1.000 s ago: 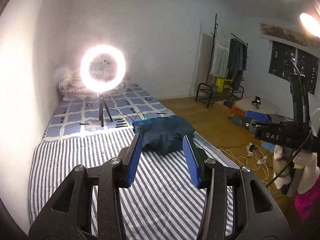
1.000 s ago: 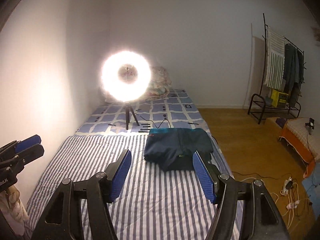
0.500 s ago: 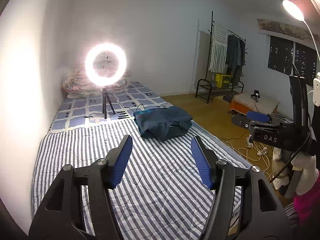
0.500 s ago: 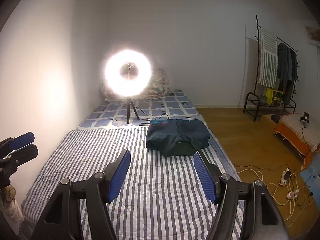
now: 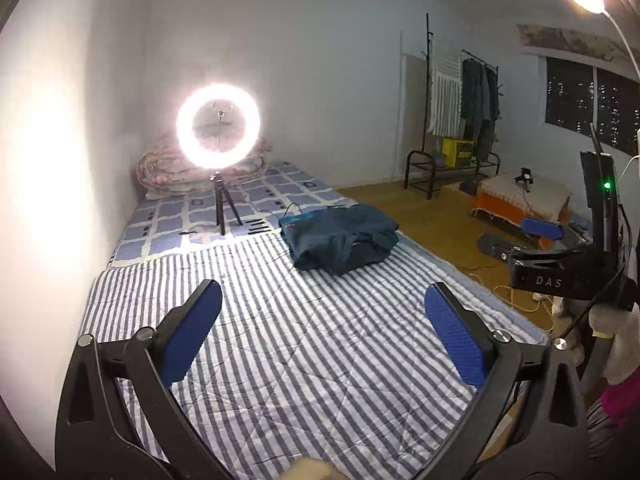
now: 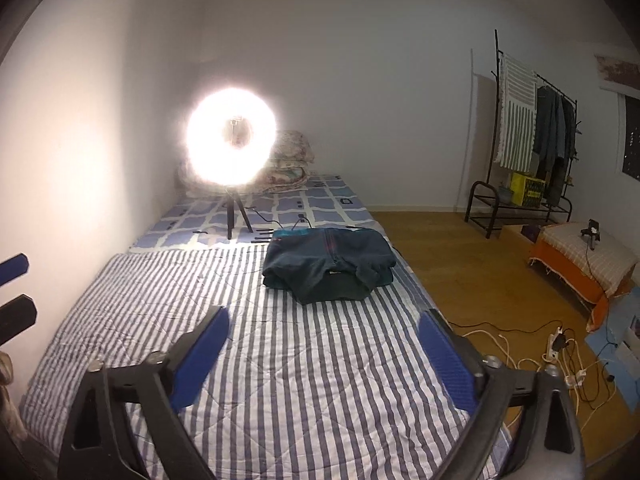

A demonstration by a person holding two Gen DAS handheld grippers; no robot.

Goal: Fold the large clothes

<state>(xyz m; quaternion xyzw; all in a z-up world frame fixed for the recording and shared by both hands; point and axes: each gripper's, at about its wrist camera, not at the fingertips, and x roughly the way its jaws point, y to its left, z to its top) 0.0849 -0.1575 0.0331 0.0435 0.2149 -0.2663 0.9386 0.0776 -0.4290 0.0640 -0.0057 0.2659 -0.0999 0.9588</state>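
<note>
A dark teal garment (image 5: pixel 340 240) lies folded in a compact pile on the striped bed cover (image 5: pixel 320 340), toward the bed's right side; it also shows in the right wrist view (image 6: pixel 330 270). My left gripper (image 5: pixel 322 304) is open and empty, well back from the garment above the near part of the bed. My right gripper (image 6: pixel 322 322) is open and empty, also held back from the garment. The right gripper shows at the right edge of the left wrist view (image 5: pixel 532 240).
A lit ring light on a small tripod (image 5: pixel 219 128) stands on the bed behind the garment, with a cable. A rolled quilt (image 5: pixel 160 172) lies at the head. On the right are a wooden floor, a clothes rack (image 6: pixel 524 140), a low orange bedding (image 6: pixel 580 256) and floor cables (image 6: pixel 560 352).
Both grippers have pulled back from the folded garment, which now looks smaller and farther away. The left jaws have opened wider. The garment has not moved.
</note>
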